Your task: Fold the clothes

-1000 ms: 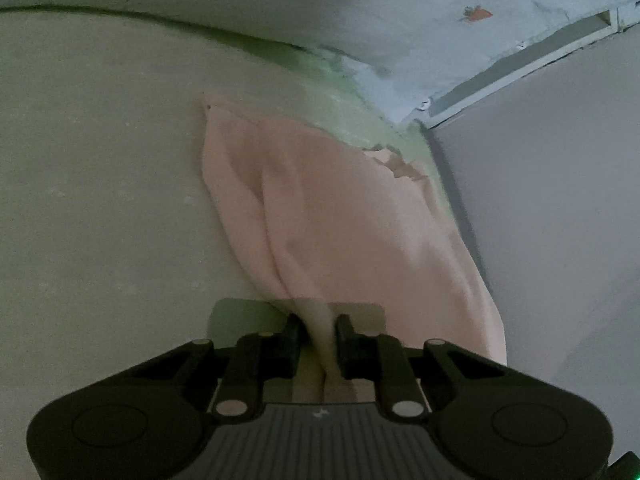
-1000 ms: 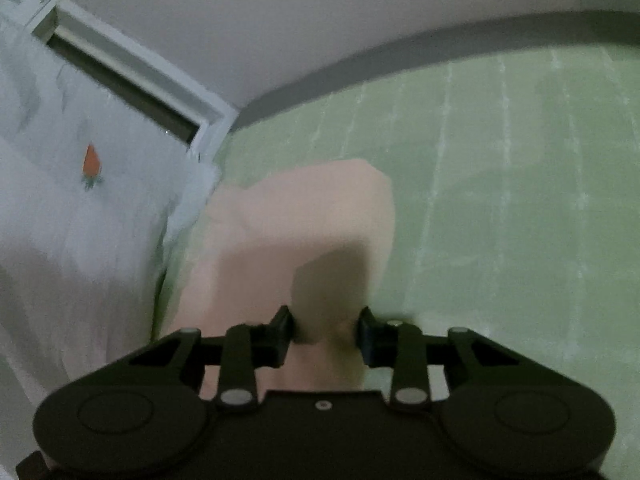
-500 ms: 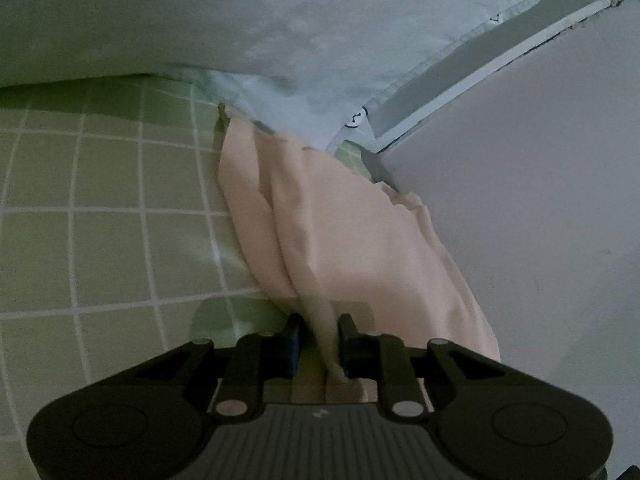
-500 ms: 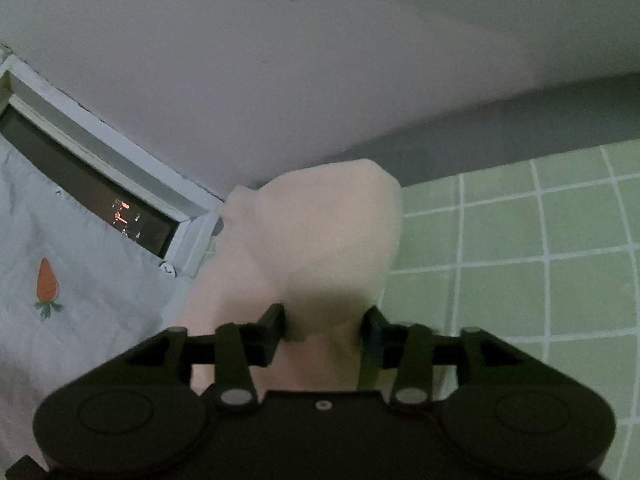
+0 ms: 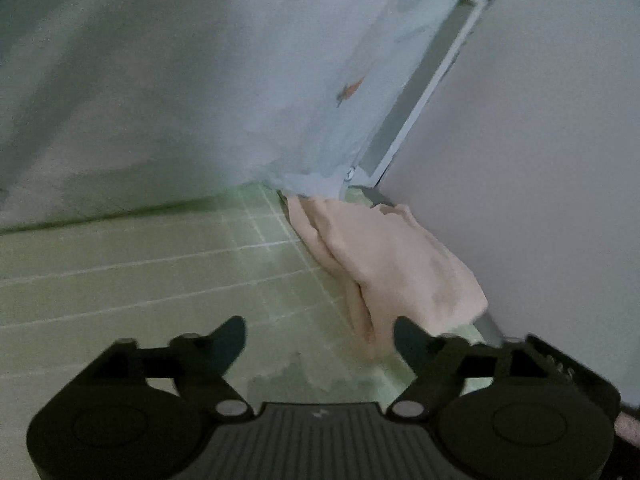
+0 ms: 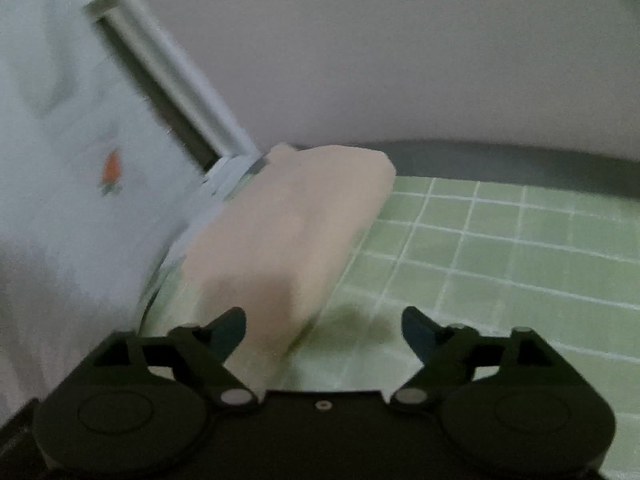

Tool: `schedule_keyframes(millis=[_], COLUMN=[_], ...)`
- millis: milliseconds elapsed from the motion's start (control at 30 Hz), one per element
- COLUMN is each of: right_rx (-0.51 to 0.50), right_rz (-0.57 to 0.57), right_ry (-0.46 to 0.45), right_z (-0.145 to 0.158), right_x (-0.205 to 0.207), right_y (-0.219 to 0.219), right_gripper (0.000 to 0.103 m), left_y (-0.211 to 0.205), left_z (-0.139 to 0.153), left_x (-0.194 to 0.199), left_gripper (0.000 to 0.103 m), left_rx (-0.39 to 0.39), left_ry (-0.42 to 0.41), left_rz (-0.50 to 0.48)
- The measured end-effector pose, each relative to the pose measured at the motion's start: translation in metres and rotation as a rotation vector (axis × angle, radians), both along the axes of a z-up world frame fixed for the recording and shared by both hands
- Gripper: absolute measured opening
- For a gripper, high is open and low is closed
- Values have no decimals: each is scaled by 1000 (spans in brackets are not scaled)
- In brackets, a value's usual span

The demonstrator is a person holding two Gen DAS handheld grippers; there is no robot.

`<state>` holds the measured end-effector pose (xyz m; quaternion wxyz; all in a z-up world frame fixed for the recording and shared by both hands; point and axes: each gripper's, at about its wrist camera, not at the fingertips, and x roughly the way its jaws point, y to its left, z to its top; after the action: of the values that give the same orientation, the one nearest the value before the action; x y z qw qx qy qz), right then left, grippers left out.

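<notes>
Both grips let go within the last half second. Left gripper (image 5: 320,338): jaws now spread wide, nothing between them, where a moment ago pinched tight on a fold of the peach cloth (image 5: 384,264). Right gripper (image 6: 324,330): likewise spread wide and empty, after holding the same cloth's near end a moment ago.

Cloth now lying free on the green checked sheet (image 5: 160,280), no longer lifted. In the left wrist view: stretched from just ahead of the right fingertip (image 5: 408,334) toward the far corner, close against the wall (image 5: 540,160) on the right, its far end tucked under the hem of the pale blue fabric with a carrot print (image 5: 240,80). In the right wrist view: a soft, folded bundle (image 6: 296,232) running from the left fingertip (image 6: 230,326) away toward the window frame (image 6: 176,92), pale blue fabric on the left, open sheet on the right. Cannot tell whether the left fingertip touches the cloth or merely sits in front of it; the picture is blurred there.

Meaning for the task, as a judgement: this piece looks folded lengthwise and set down at the far edge of the bed, so this fold seems finished. Edges appear somewhat rumpled near the far end, so a smoothing pass might help. Likely next: pulling back and reaching for another garment, though none other shows here.
</notes>
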<state>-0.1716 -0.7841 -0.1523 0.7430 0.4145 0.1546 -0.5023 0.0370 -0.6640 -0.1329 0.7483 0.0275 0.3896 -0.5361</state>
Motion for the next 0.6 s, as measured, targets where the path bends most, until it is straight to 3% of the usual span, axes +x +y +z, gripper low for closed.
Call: schedule_keyframes(millis=[133, 367, 533, 600], right_rx=[-90, -221, -247, -262], right_rz=[82, 193, 235, 250], right_ry=[76, 163, 216, 228], right_z=[34, 74, 85, 87], right_x=[-12, -51, -81, -93], right_y=[58, 157, 209, 226], right_gripper=[98, 102, 102, 102], left_y=[69, 168, 219, 233], left_z=[33, 83, 97, 100], left_x=[-34, -84, -113, -125], left_gripper=[100, 103, 103, 103], left_rx=[-23, -52, -56, -47], left_ry=[-84, -199, -261, -290], left_rz=[-9, -6, 59, 43])
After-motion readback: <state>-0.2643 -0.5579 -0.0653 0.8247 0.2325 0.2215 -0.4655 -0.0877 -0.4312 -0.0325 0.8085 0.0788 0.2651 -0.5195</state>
